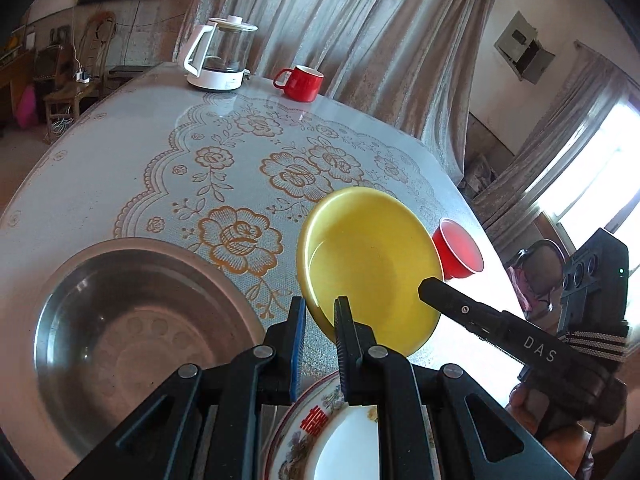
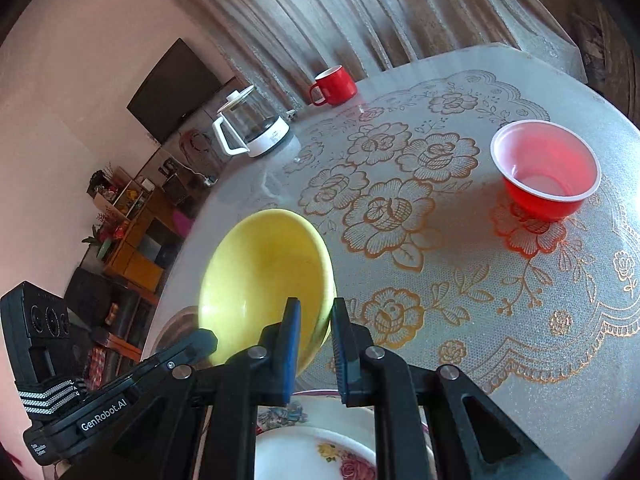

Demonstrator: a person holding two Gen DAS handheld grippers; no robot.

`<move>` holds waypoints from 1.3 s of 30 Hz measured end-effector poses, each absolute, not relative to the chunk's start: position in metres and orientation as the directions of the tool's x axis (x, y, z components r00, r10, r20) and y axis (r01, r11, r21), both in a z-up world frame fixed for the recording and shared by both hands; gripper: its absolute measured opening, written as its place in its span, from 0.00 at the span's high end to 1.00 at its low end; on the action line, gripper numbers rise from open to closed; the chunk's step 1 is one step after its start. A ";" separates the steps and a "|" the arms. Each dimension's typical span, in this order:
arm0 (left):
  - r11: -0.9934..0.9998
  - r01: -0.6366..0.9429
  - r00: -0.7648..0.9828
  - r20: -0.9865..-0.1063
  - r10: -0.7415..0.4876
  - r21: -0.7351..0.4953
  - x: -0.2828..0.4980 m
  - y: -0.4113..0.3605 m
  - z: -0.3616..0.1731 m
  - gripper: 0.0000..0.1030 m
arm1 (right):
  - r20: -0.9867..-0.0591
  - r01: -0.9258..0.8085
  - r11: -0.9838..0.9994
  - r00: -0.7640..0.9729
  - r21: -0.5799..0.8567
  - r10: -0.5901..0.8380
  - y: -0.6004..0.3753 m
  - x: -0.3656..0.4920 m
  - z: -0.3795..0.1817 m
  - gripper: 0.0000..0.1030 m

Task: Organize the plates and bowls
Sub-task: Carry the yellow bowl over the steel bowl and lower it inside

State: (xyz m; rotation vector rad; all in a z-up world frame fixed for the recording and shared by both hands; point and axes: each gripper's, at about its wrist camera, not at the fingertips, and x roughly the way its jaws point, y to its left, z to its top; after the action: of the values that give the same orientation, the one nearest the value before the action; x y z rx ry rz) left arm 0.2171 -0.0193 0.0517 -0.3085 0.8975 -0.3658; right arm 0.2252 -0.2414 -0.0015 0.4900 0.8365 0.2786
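Overhead, glossy round yellow plate (tilted)

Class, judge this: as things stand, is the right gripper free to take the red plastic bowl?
Probably not yet: the right gripper and left gripper are both shut on the yellow bowl's rim. The red plastic bowl itself stands unobstructed.

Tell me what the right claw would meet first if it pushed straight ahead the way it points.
Nothing new: the right claw is already shut on the yellow plate's rim. Straight beyond lies the flowered tablecloth, though depth is unclear.
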 end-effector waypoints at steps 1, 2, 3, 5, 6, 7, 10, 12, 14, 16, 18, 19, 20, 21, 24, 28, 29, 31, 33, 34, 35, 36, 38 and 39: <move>0.894 0.174 0.575 -0.694 -0.433 -0.413 0.213 -0.014 0.053 0.86 | -0.638 -0.054 0.854 0.641 0.517 0.427 -0.236 0.225 0.000 0.86; 0.893 0.168 0.580 -0.690 -0.432 -0.418 0.211 -0.008 0.054 0.86 | -0.637 -0.062 0.854 0.638 0.517 0.432 -0.231 0.224 0.001 0.86; 0.893 0.161 0.585 -0.688 -0.430 -0.420 0.207 -0.002 0.054 0.86 | -0.637 -0.070 0.852 0.634 0.518 0.439 -0.226 0.223 0.002 0.86; 0.895 0.147 0.596 -0.684 -0.421 -0.422 0.200 0.010 0.055 0.86 | -0.636 -0.087 0.850 0.625 0.520 0.453 -0.215 0.223 0.004 0.86; 0.896 0.140 0.604 -0.681 -0.415 -0.422 0.197 0.016 0.054 0.86 | -0.635 -0.098 0.849 0.621 0.519 0.460 -0.209 0.222 0.005 0.86; 0.896 0.131 0.609 -0.679 -0.410 -0.424 0.193 0.022 0.054 0.86 | -0.635 -0.110 0.849 0.615 0.518 0.467 -0.203 0.221 0.006 0.86; 0.891 0.101 0.619 -0.674 -0.405 -0.442 0.184 0.042 0.050 0.86 | -0.634 -0.150 0.846 0.599 0.512 0.489 -0.185 0.218 0.009 0.86; 0.887 0.077 0.621 -0.675 -0.399 -0.454 0.179 0.054 0.046 0.86 | -0.635 -0.173 0.845 0.588 0.505 0.500 -0.172 0.216 0.010 0.86; 0.887 0.056 0.623 -0.678 -0.390 -0.458 0.175 0.064 0.041 0.86 | -0.637 -0.194 0.844 0.578 0.501 0.511 -0.160 0.214 0.010 0.86; 0.888 0.036 0.623 -0.684 -0.379 -0.459 0.171 0.072 0.036 0.86 | -0.640 -0.211 0.842 0.566 0.497 0.519 -0.149 0.213 0.008 0.86; 0.889 0.021 0.624 -0.689 -0.369 -0.457 0.166 0.076 0.031 0.86 | -0.645 -0.224 0.840 0.553 0.494 0.527 -0.140 0.212 0.006 0.86; 0.889 0.013 0.624 -0.691 -0.364 -0.457 0.164 0.079 0.030 0.86 | -0.648 -0.230 0.840 0.547 0.492 0.529 -0.135 0.211 0.004 0.86; 0.891 0.007 0.625 -0.693 -0.358 -0.454 0.163 0.081 0.028 0.86 | -0.651 -0.234 0.839 0.541 0.492 0.532 -0.132 0.211 0.002 0.86; 0.894 0.002 0.628 -0.695 -0.349 -0.447 0.161 0.083 0.027 0.86 | -0.654 -0.237 0.838 0.535 0.491 0.535 -0.128 0.211 0.000 0.86; 0.905 -0.016 0.636 -0.703 -0.319 -0.426 0.157 0.087 0.022 0.86 | -0.665 -0.245 0.838 0.517 0.488 0.539 -0.119 0.210 -0.006 0.86; 0.913 -0.035 0.642 -0.709 -0.290 -0.406 0.153 0.091 0.017 0.86 | -0.680 -0.252 0.841 0.499 0.479 0.537 -0.109 0.210 -0.014 0.86; 0.915 -0.039 0.643 -0.711 -0.284 -0.401 0.152 0.092 0.016 0.86 | -0.684 -0.253 0.841 0.494 0.478 0.537 -0.107 0.211 -0.016 0.86; 0.922 -0.045 0.648 -0.714 -0.267 -0.386 0.150 0.093 0.016 0.86 | -0.693 -0.257 0.845 0.485 0.469 0.533 -0.103 0.211 -0.019 0.86; 0.929 -0.049 0.654 -0.714 -0.248 -0.368 0.149 0.094 0.014 0.86 | -0.705 -0.262 0.850 0.475 0.458 0.526 -0.099 0.212 -0.022 0.86; 0.932 -0.052 0.657 -0.715 -0.239 -0.359 0.149 0.094 0.014 0.86 | -0.710 -0.267 0.853 0.474 0.448 0.521 -0.097 0.212 -0.023 0.86; 0.936 -0.054 0.660 -0.716 -0.229 -0.349 0.148 0.094 0.013 0.86 | -0.716 -0.272 0.857 0.472 0.437 0.514 -0.094 0.212 -0.024 0.86; 0.939 -0.055 0.663 -0.716 -0.219 -0.339 0.148 0.094 0.012 0.86 | -0.721 -0.277 0.861 0.471 0.426 0.508 -0.092 0.212 -0.024 0.86; 0.946 -0.058 0.667 -0.717 -0.202 -0.320 0.148 0.093 0.010 0.86 | -0.728 -0.284 0.867 0.470 0.410 0.499 -0.088 0.213 -0.025 0.86; 0.948 -0.058 0.668 -0.718 -0.195 -0.312 0.148 0.094 0.009 0.86 | -0.732 -0.287 0.869 0.469 0.402 0.494 -0.085 0.213 -0.026 0.86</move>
State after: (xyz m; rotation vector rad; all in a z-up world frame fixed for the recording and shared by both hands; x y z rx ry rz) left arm 0.1478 0.0935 0.0094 -0.3231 0.8394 -0.0788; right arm 0.2128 -0.0849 -0.0257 0.2359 0.9714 0.4837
